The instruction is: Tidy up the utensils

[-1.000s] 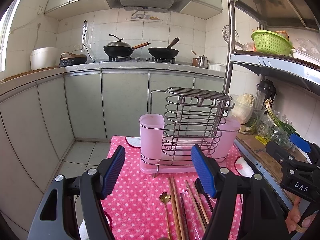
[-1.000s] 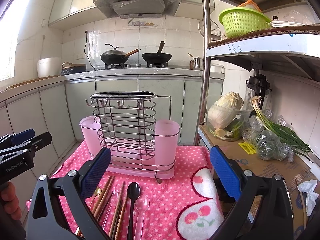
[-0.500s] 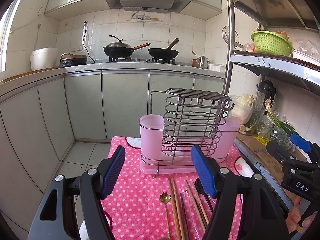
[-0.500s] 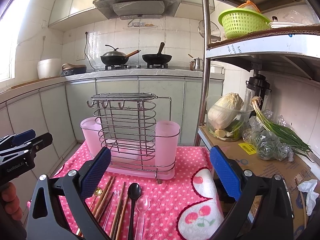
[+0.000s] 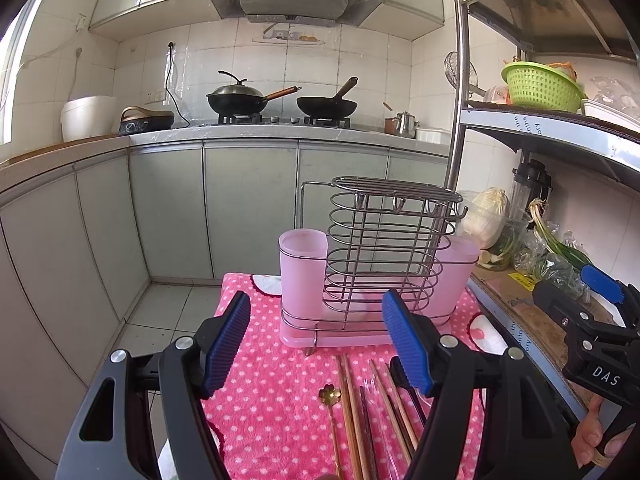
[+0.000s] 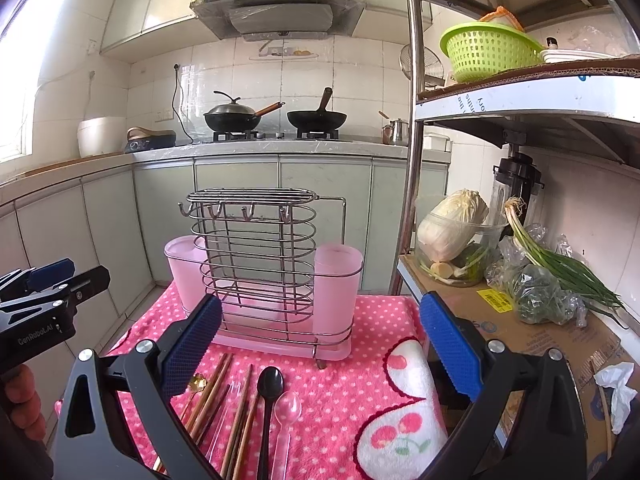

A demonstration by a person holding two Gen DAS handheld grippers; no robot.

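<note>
A wire utensil rack (image 5: 384,256) (image 6: 256,264) with two pink cups stands on a pink polka-dot cloth (image 5: 272,400) (image 6: 344,392). In front of it lie several wooden chopsticks (image 5: 352,408) (image 6: 216,392), a gold flower-ended spoon (image 5: 330,394) (image 6: 197,383), a black spoon (image 6: 269,384) and a clear spoon (image 6: 288,408). My left gripper (image 5: 316,344) is open and empty, above the utensils. My right gripper (image 6: 320,344) is open and empty, in front of the rack. Each gripper shows at the edge of the other's view.
A metal shelf (image 6: 520,340) stands right of the cloth with cabbage in a bowl (image 6: 452,232), green onions (image 6: 560,264) and a green basket (image 6: 488,52) above. Kitchen cabinets and a stove with two woks (image 5: 280,100) are behind. Floor lies left of the cloth.
</note>
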